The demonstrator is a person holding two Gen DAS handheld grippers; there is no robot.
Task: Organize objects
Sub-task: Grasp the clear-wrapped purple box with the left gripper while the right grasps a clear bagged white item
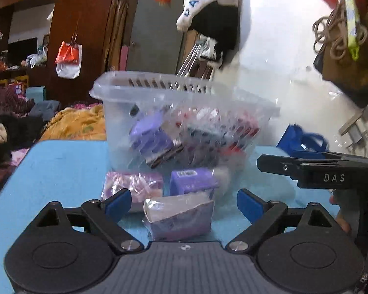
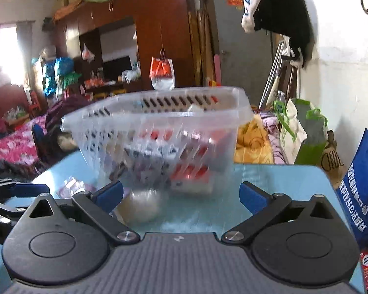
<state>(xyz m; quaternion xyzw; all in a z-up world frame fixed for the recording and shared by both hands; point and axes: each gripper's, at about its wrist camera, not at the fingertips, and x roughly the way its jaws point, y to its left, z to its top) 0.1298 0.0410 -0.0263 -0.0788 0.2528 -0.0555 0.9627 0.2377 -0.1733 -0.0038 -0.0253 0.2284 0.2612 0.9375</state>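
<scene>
The left gripper (image 1: 184, 202) has its jaws spread wide with nothing gripped; a clear-wrapped lilac packet (image 1: 180, 219) lies on the blue bench (image 1: 61, 166) between the blue pads but neither pad touches it. Just beyond it lie a pink-and-lilac packet (image 1: 135, 183) on the left and a purple box (image 1: 192, 178) on the right, all loose on the bench. Behind them stands the clear plastic basket (image 1: 174, 125), upright, with slotted walls and a broad rim, part filled with purple, red and white packages.

The right gripper (image 2: 181, 196) also has its jaws fully apart and empty, and the space between them opens onto the same basket (image 2: 157, 134). In the left wrist view this gripper enters from the right edge, beside the basket, with a fingertip of the person's hand (image 1: 343, 220) below it.

The basket is smeared by motion blur in both views, so its contents cannot be read or counted. A pale rounded thing (image 2: 144, 205) sits at the basket's near foot; what it is cannot be told. Each gripper's own body cuts off the nearest strip of bench. Beyond the bench lie a bed (image 2: 9, 144) with a pink cover and a dark wardrobe (image 2: 159, 24).
</scene>
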